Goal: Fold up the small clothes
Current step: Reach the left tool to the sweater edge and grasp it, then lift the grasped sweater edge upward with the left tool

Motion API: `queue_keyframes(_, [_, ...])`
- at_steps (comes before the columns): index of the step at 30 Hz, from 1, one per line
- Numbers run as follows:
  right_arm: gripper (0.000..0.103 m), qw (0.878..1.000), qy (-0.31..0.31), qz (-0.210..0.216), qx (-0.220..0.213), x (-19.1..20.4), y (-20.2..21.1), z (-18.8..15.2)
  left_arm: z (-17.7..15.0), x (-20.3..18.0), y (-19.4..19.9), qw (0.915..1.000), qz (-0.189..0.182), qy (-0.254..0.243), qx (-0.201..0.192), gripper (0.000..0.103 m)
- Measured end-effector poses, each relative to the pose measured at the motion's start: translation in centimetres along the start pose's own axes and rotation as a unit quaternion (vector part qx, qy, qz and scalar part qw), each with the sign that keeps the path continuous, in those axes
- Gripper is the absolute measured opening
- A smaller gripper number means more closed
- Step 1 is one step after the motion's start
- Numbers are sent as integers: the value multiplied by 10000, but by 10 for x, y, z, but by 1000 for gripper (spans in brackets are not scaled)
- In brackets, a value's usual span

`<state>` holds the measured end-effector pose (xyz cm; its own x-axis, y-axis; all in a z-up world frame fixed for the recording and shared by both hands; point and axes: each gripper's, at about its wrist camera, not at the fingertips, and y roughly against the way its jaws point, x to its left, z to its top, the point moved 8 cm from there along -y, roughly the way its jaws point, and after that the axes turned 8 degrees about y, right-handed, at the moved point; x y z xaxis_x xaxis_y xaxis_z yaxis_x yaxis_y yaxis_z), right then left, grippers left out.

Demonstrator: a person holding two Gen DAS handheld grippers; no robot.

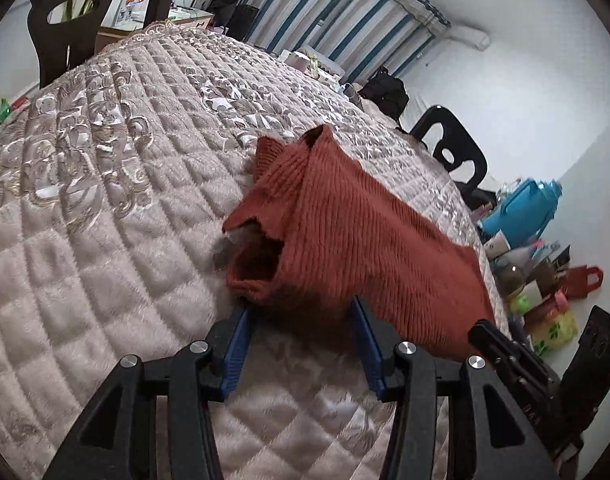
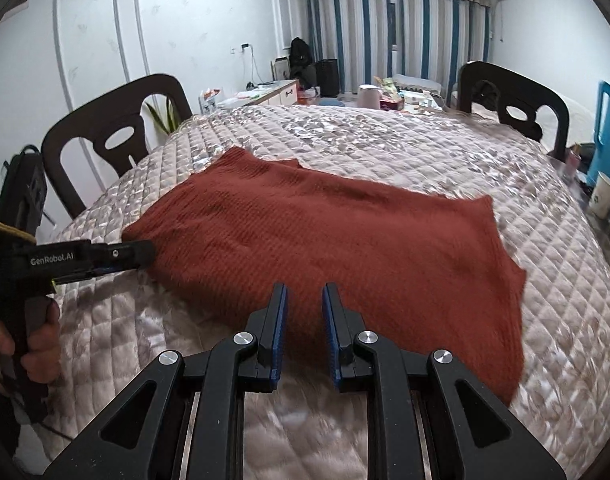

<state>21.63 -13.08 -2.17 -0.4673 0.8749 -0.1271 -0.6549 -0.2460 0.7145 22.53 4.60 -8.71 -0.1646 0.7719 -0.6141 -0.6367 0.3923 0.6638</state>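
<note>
Two grippers face one rust knit top lying flat on the quilted table, its long axis running left to right. Left gripper stands released at the top's left edge, cloth between unpressed pads; right gripper, narrowly parted and empty, hovers at the near hem. Chairs and striped curtains ring the room.
</note>
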Motion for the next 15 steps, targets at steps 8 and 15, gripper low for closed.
queue_keyframes(8, [18, 9987, 121, -290, 399, -9, -49, 18, 12, -3, -8, 9999, 51, 61, -127, 49])
queue_keyframes(15, [18, 9953, 268, -668, 640, -21, -82, 42, 15, 1, -13, 9999, 40, 25, -146, 38])
